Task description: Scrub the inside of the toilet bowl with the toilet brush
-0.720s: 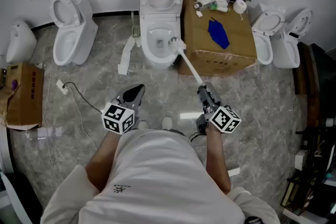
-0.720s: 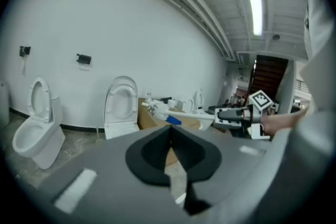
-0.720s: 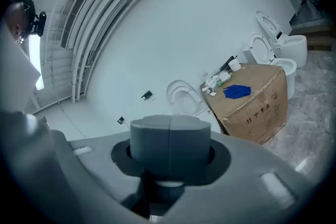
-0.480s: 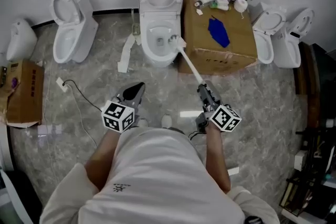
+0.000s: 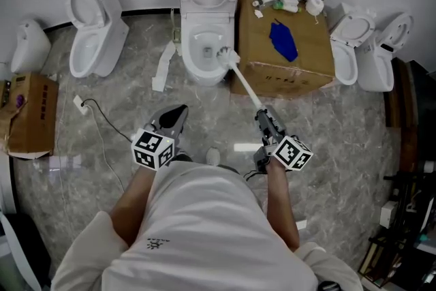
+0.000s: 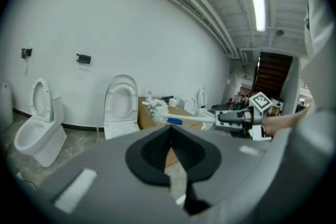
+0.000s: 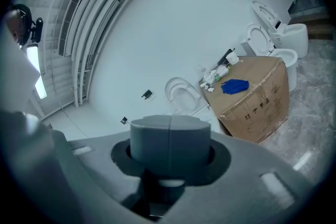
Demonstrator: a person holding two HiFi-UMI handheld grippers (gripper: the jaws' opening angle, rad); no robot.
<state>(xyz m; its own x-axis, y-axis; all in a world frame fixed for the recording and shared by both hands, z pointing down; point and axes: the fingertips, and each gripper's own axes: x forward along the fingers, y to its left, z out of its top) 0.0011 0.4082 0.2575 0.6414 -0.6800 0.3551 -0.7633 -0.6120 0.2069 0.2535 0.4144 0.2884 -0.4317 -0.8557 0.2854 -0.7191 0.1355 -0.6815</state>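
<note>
Our right gripper (image 5: 266, 120) is clamped on the toilet brush (image 5: 244, 84) handle. The shaft angles away to the brush head (image 5: 225, 54), which is at the right inner edge of the toilet bowl (image 5: 189, 58). A cardboard box (image 5: 300, 71) sits just beside the bowl. Our left gripper (image 5: 175, 119) is pressed together with nothing in it, apart from the toilet.

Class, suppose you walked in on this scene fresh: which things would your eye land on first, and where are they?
The white brush stands out first, a long diagonal from the right tongs up to the middle toilet, with its head at the bowl's right side. Next comes the cardboard box just right of that toilet, with a blue cloth on top. More toilets stand to either side.
</note>
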